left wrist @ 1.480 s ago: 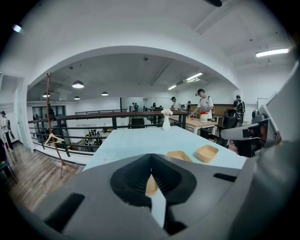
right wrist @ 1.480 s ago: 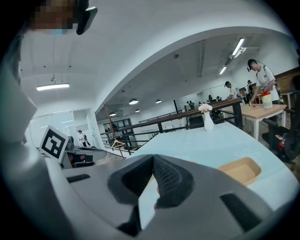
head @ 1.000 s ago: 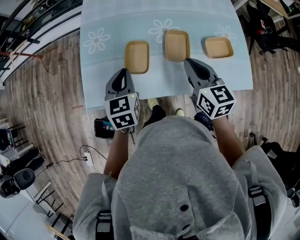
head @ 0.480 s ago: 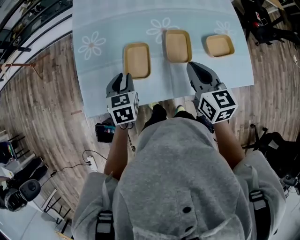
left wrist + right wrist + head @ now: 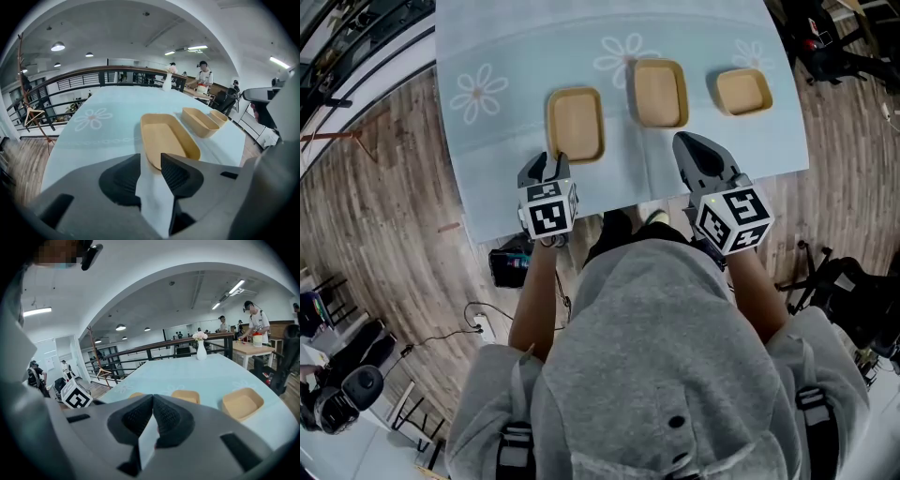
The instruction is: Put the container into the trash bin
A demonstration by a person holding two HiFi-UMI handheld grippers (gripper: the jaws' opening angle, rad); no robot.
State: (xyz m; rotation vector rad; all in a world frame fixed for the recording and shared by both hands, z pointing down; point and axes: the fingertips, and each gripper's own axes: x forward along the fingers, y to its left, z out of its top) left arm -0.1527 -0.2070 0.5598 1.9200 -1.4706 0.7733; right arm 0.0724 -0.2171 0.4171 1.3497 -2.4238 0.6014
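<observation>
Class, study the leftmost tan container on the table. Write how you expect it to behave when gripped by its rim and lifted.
The leftmost container looks empty and thin-walled, so it is probably light. Its shallow, wide shape suggests it would slide across the table rather than tip if pushed. Held by one rim only, it may tilt.

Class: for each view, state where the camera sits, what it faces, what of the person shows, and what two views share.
Head view: on the head, facing steeply down at the table; hood, left gripper, right gripper show.
Left gripper view: on that gripper, facing the nearest container; its empty fingers, opening, show.
Right gripper view: on that gripper, facing across the table; closed fingers show.
Shared: three containers.
</observation>
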